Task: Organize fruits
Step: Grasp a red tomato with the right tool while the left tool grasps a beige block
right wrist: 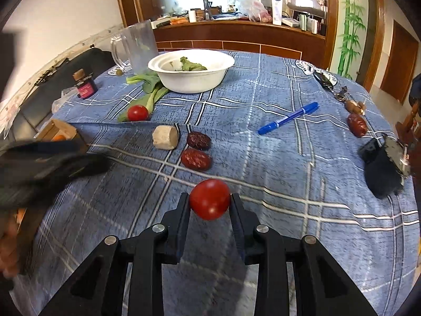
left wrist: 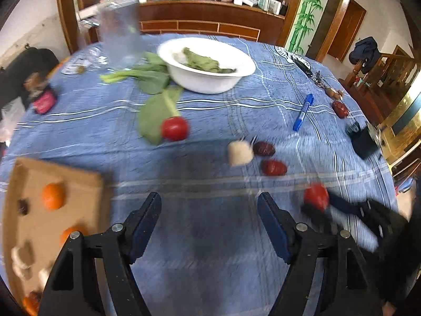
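— Where did the left one look from?
— From just behind its own fingers, tilted down over the blue checked cloth (left wrist: 210, 131), close above it, facing the white bowl (left wrist: 208, 64) and the wooden counter (left wrist: 210, 10) beyond.
— And the right?
— Same steep tilt, same heading, set further right. Both caught the bowl, the blue marker (right wrist: 288, 118) and the two dark dates (right wrist: 196, 150).
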Motion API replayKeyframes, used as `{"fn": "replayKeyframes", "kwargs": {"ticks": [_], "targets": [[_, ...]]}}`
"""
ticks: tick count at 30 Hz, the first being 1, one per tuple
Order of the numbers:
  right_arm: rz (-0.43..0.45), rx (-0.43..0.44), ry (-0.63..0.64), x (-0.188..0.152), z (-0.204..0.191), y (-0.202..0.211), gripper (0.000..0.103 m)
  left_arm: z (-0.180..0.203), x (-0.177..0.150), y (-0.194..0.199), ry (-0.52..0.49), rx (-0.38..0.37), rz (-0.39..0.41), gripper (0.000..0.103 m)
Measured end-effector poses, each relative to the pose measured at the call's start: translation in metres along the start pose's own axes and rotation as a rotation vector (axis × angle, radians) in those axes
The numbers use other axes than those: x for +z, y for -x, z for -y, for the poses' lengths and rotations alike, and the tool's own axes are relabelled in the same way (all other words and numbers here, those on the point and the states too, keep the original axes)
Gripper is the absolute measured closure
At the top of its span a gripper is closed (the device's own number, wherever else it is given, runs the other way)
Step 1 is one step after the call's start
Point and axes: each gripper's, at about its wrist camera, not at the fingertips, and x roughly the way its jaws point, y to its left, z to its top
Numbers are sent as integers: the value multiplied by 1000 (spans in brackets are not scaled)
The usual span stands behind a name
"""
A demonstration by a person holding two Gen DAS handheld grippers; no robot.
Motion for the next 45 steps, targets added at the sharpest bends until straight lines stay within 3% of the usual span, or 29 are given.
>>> {"fn": "replayKeyframes", "kwargs": {"ticks": [7,8,9,12,19,28,35,45], "targets": [[-11,8,-16,-12,15,0,71,18,25,-38,36,-13,2,30],[-14,14,-26,-12,17,-1,71,19,26,-41,38,-12,3,41],[-15,19,-35,-13,19,-2,71,18,27,-46,40,-14,-4,60],[-18,26,-51,-12,21,-5,71,17,28,-52,34,-64,6,80],[-1,6,-35,-15,12,6,71,14,12,-30,10,-88,18,81],[13,-23,-34,-32,2,39,71,3,-51,28,-37,-101,35,81],[-7,-16,-82,-50,-8,51,71,-21,-97,63,-2,-127,32,81],[-19,6,-58,-47,-57,53,71,-64,-110,104,32,-103,93,81]]}}
